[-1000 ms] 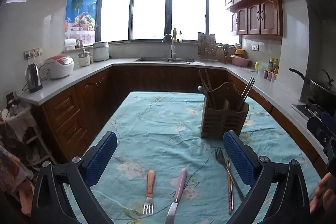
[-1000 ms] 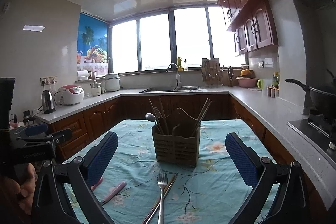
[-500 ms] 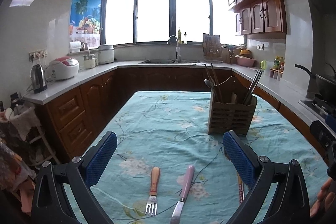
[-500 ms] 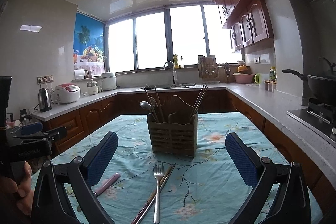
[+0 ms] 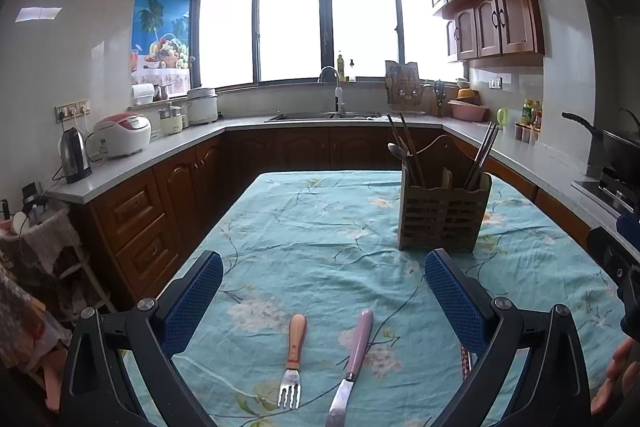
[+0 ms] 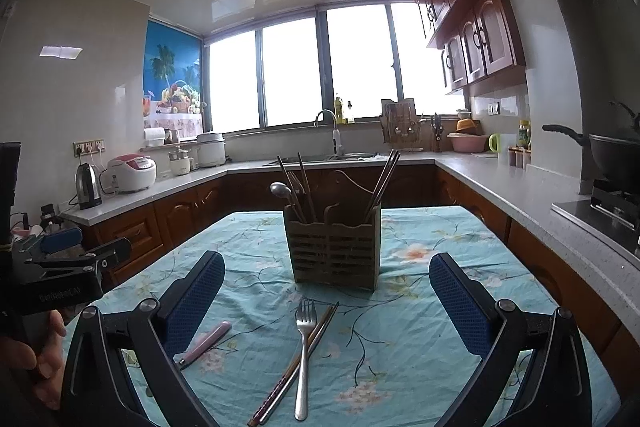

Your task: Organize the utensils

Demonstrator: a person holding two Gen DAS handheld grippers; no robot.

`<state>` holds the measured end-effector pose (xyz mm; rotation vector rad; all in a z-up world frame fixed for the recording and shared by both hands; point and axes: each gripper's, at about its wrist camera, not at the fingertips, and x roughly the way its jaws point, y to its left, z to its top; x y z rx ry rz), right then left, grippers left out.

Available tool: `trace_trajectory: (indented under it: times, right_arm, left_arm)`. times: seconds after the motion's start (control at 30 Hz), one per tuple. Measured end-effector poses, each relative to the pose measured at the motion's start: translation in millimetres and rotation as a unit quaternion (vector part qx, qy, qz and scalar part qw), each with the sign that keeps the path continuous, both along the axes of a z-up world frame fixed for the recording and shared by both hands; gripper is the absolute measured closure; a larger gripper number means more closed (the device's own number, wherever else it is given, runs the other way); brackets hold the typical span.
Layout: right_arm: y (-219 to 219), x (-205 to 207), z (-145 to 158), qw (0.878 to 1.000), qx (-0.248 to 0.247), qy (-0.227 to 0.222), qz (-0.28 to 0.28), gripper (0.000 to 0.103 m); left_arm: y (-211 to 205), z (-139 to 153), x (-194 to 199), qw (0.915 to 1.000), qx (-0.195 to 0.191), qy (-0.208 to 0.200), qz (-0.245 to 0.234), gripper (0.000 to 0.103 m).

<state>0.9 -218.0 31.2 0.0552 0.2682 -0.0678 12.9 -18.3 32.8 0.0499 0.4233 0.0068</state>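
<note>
The caddy stands upright on the table, already holding a spoon and chopsticks in its slots. Four things lie loose on the cloth in front of it. A steel fork lies with its tines toward the caddy, and a chopstick pair crosses under its stem, touching it. Off to the left lie a knife with a pink handle and a small fork with a wooden handle, side by side but apart, handles pointing toward the caddy.

The right gripper hangs above the steel fork, jaws spread wide and empty. The left gripper hangs above the knife and small fork, its jaws equally wide and empty.

From where I stand, the loose pieces are what remains to go in the caddy, though whether each hand has settled on a piece I can't say. For the right side, the fork and chopsticks overlap, so a pinch on the fork's stem near its lower end, away from the crossing, would lift it without dragging the sticks along. For the left, the knife's pink handle is the thick, safe part to close on; the blade end runs out of the picture, so I can't judge its length. Each piece is thin and flat on soft cloth, so the pads need to come low and square across the handle.
</note>
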Motion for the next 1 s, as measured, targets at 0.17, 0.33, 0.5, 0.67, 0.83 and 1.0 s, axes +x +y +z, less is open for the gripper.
trace_trajectory:
  times: [0.17, 0.33, 0.5, 0.67, 0.83, 1.0]
  right_arm:
    - [-2.0, 0.5, -4.0, 1.000, 0.005, 0.004, 0.002, 0.000]
    - [-3.2, 0.8, -5.2, 1.000, 0.008, 0.004, 0.003, 0.000]
    - [-3.2, 0.6, -5.7, 1.000, 0.008, 0.005, 0.004, 0.000]
    - [-1.7, -0.9, -5.4, 1.000, 0.007, 0.003, 0.007, 0.000]
    - [-0.6, 0.1, -4.8, 1.000, 0.007, 0.004, 0.009, 0.000]
    - [-0.2, 0.0, -5.0, 1.000, 0.007, 0.004, 0.009, 0.000]
  left_arm:
    - [-0.8, 0.8, 0.6, 1.0000, 0.001, 0.004, -0.002, 0.001]
    - [-0.9, 1.0, 0.1, 1.0000, 0.001, 0.003, 0.000, 0.001]
    - [-1.3, 1.5, 0.3, 1.0000, 0.002, 0.003, 0.001, 0.001]
    - [-1.2, 1.2, 0.2, 1.0000, 0.002, 0.003, 0.002, 0.001]
    - [-1.4, 1.2, 0.2, 1.0000, 0.003, 0.002, 0.002, 0.001]
    - [-1.7, 1.0, -0.1, 1.0000, 0.003, 0.003, 0.002, 0.001]
